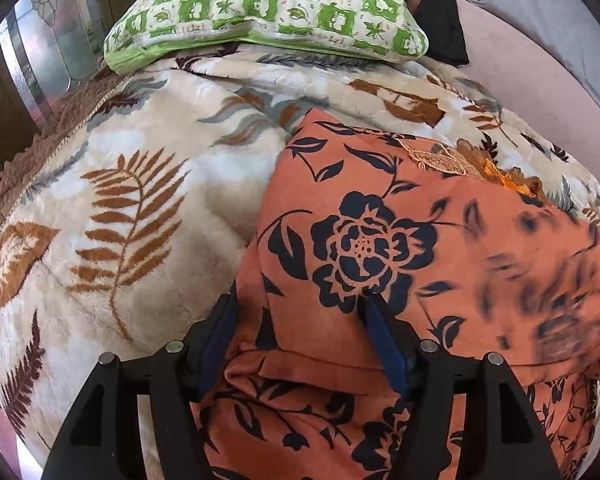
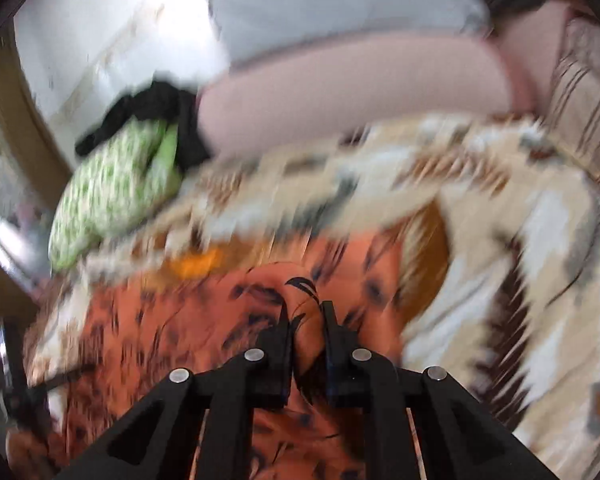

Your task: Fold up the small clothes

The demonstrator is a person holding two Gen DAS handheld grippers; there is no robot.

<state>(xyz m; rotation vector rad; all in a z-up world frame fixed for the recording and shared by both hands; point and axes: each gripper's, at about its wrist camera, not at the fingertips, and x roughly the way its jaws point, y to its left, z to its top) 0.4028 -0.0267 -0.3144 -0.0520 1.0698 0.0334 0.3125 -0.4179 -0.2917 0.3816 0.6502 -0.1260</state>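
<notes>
In the left wrist view, your left tongs (image 1: 300, 332) stand open, straddling a folded hem of the orange floral garment (image 1: 380, 240), the blue pads on either side of the cloth but not pinching it; the garment spreads away ahead and to the right of them, its embroidered neckline (image 1: 444, 158) at the far end, so its long axis looks to run roughly away from the tongs. It lies on a cream leaf-print blanket (image 1: 132, 184) covering a bed, with a green checked pillow (image 1: 268, 8) beyond. In the right wrist view, heavily blurred, your right tongs (image 2: 306, 320) are closed on a bunched fold of the same orange floral garment (image 2: 160, 320), which trails off to the lower left over the blanket (image 2: 520, 260); the pillow (image 2: 112, 192) and a pale wall (image 2: 100, 40) sit behind. The right hand already has its hold, so the fold likely waits on the left tongs closing.
</notes>
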